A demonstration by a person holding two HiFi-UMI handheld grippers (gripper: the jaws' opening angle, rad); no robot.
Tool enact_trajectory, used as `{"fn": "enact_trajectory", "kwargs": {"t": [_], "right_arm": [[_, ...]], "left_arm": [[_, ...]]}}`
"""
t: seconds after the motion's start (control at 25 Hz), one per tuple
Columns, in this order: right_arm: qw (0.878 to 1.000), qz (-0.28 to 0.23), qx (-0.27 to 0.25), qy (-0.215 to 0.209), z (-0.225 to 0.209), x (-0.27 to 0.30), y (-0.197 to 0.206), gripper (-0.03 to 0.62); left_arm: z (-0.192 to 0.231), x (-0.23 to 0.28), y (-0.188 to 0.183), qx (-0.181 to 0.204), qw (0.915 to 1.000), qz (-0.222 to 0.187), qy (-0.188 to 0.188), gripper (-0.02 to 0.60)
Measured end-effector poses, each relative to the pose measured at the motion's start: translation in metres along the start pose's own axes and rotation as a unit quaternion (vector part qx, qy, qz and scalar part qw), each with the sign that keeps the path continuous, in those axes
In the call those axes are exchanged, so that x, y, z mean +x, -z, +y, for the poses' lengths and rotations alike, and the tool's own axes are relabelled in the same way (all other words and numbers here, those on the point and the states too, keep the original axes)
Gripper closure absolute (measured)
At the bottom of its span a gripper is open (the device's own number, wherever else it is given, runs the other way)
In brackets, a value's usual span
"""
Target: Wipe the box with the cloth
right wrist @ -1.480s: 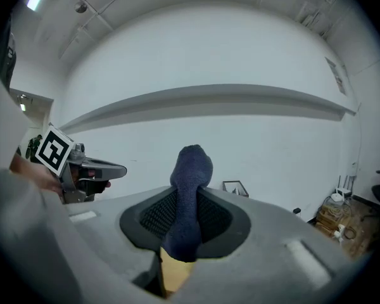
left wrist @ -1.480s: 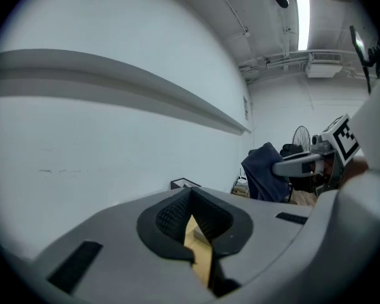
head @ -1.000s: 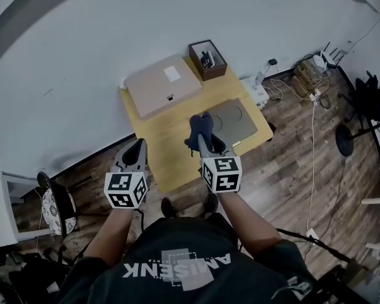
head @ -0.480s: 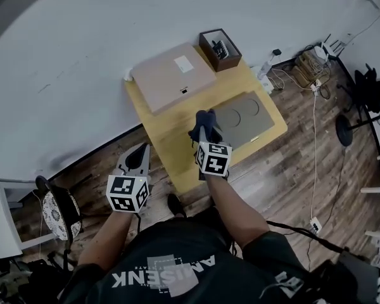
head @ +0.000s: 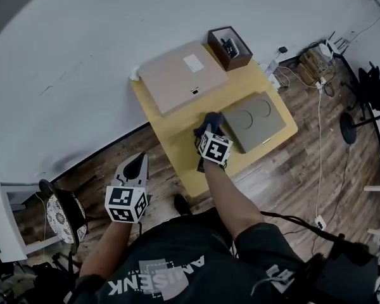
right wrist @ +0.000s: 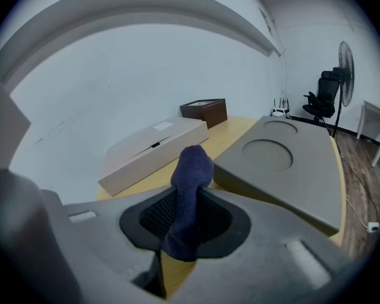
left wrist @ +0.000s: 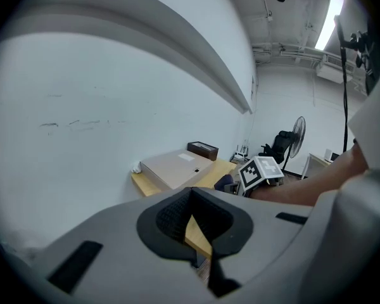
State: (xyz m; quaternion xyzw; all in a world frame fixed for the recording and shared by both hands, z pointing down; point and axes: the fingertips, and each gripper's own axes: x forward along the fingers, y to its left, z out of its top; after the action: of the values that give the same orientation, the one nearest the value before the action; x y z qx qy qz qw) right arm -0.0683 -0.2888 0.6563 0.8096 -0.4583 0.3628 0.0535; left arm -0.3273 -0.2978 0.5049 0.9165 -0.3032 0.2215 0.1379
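Right hand-held gripper (head: 208, 133): over the desk (head: 177, 154), jaws clamped on the cloth (head: 210, 121). Cloth dark blue, bunched; in the right gripper view it rises out of the black pads as a rounded tuft past the jaw tips. From the head view the tuft sits just beside the left edge of the grey box (head: 258, 122); contact with box or desk cannot be told.

Grey box: flat, two round recesses in the top, on the desk's right part, one corner over the edge.

Beige box (head: 182, 76): flat, wide, white label on the lid, at the desk's back left, apart from the cloth.

Brown box (head: 230, 47): small, open-topped, back right corner, near the wall (head: 82, 43).

Left hand-held gripper (head: 138, 158): off the desk to its left, above the wood floor (head: 98, 173). Jaws together, nothing between them; its own view looks across to the desk and the right gripper's marker cube.
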Motion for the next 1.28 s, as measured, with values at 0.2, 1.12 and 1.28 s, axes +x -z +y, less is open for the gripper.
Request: {"fn": "enact_trajectory", "kwargs": {"t": [0.2, 1.12, 1.28], "right_arm": [[1.0, 0.011, -0.003, 0.029, -0.011, 0.022, -0.002, 0.511], [0.994, 0.026, 0.058, 0.088, -0.062, -0.001, 0.026, 0.511], [0.993, 0.029, 0.06, 0.093, -0.069, -0.014, 0.035, 0.511]], "left_arm": [[0.008, -0.004, -0.004, -0.005, 1.0, -0.003, -0.003, 0.58], [-0.018, 0.011, -0.001, 0.022, 0.9979, 0.006, 0.06, 0.58], [-0.026, 0.013, -0.002, 0.026, 0.9969, 0.006, 0.074, 0.58]]}}
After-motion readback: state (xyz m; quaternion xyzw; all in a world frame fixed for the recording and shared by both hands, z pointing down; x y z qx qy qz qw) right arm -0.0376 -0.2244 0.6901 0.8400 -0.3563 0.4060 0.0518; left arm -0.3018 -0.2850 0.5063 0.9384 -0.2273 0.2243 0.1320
